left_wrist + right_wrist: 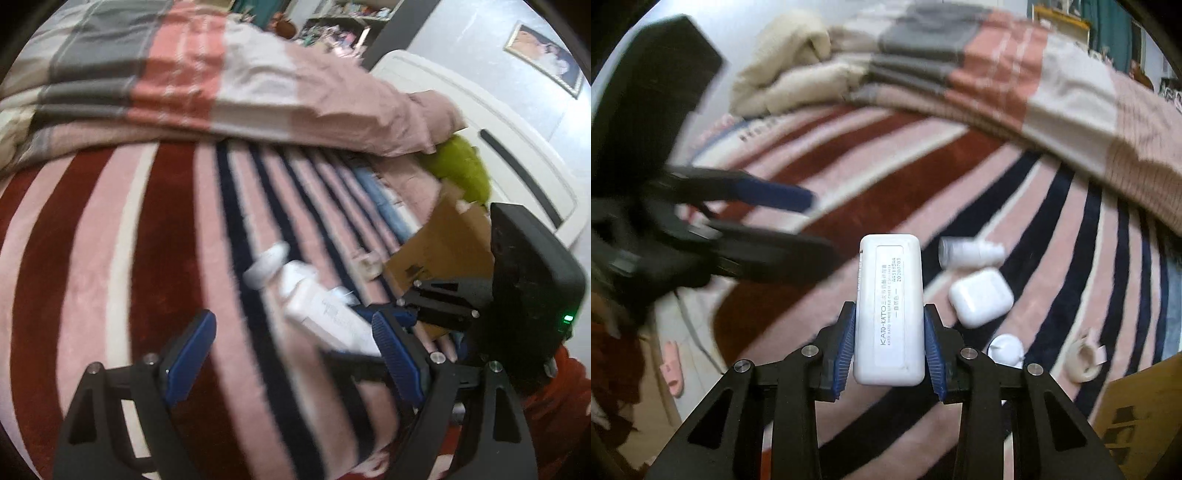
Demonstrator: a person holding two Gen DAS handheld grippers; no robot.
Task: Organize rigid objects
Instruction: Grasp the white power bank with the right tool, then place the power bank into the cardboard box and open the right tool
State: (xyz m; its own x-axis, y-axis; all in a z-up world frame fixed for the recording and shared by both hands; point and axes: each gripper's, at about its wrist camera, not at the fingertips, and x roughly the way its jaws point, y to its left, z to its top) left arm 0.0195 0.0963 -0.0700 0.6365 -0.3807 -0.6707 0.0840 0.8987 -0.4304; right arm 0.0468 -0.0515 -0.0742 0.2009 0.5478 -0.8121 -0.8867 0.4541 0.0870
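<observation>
My right gripper (889,325) is shut on a white rectangular case (889,310) with printed text, held above the striped bedspread (820,155). The case also shows in the left wrist view (325,314), with the right gripper (391,317) around it. My left gripper (291,350) is open and empty above the bedspread, left of the case; it appears blurred in the right wrist view (798,221). On the bed lie a white earbud case (980,297), a small white bottle (971,253), a round white item (1006,349) and a beige clip-like piece (1084,360).
A folded plaid quilt (997,74) and a cream blanket (790,70) lie at the far side of the bed. A cardboard box (443,247) sits by the bed's right edge, with a green plush (461,166) and white headboard (517,155) behind. Pink slippers (672,365) lie on the floor.
</observation>
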